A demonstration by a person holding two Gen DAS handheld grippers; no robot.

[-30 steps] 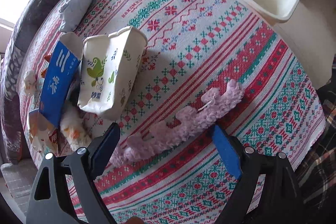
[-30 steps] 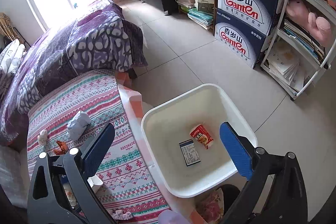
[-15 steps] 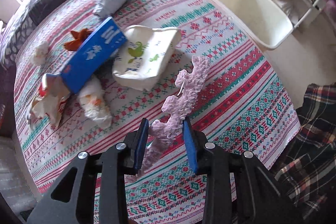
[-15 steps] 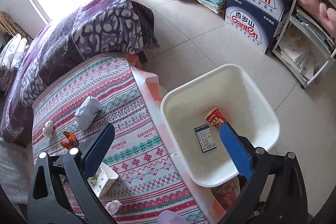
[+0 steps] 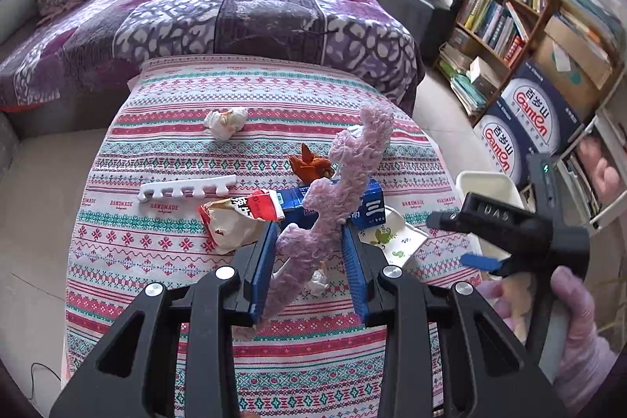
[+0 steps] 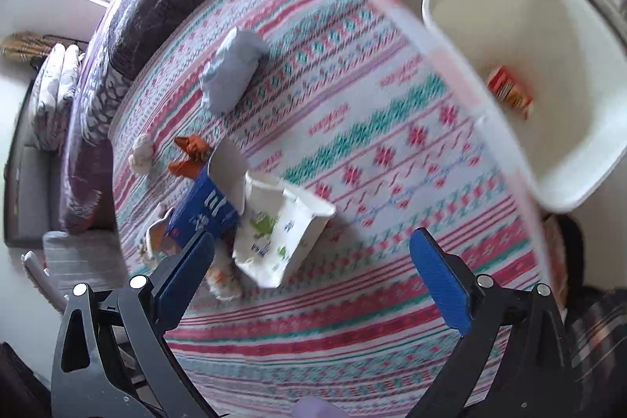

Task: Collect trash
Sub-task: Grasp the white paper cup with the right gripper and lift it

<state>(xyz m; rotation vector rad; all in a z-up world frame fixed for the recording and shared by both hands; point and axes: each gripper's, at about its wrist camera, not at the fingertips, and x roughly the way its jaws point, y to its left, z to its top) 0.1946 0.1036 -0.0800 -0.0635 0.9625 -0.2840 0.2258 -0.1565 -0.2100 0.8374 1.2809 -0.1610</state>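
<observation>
The left gripper is clamped on the lower part of a long, fuzzy purple strip, held clear above the striped tablecloth. Most of the strip stands free above the pads, so it could flop, slip out, or snag on the bin rim during the carry. The bin sits off the table's right edge. The right gripper points steeply down with jaws wide apart and empty, above the crushed paper cup.
</observation>
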